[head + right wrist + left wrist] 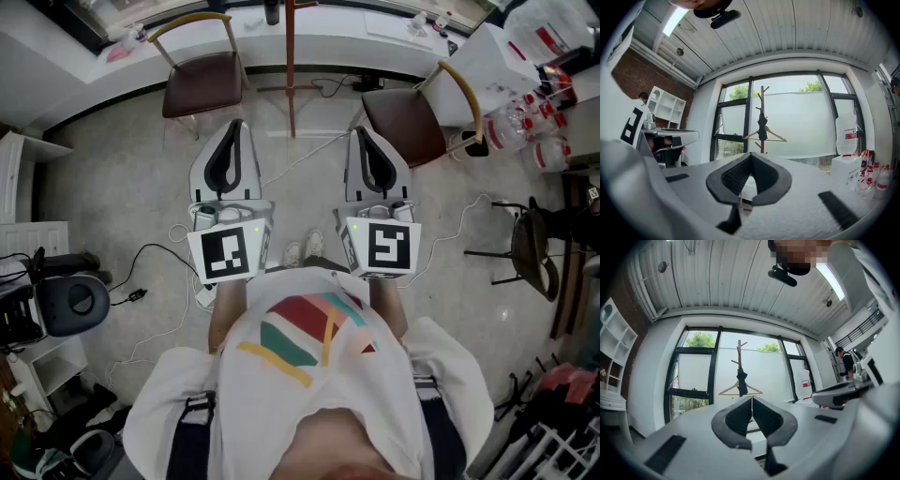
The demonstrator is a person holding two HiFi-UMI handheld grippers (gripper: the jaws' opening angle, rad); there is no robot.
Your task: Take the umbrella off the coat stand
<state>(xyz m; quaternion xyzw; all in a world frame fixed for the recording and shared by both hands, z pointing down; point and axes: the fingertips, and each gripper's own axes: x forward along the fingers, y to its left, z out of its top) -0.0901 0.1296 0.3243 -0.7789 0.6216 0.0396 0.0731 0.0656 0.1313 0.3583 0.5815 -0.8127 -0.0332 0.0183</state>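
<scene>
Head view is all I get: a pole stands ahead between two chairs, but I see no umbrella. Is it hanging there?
Observer: Yes, the left gripper view shows a dark folded umbrella hanging on the coat stand.
Operator: Anything else on it?
Observer: A clothes hanger, right at the umbrella's lower end.
Operator: How high up?
Observer: Below the top pegs, which look bare.

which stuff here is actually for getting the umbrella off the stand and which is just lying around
For the job: umbrella, coat stand, left claw, right claw, both shut and empty.

Just lying about: hanger on the stand, two chairs, plastic bottles.
</scene>
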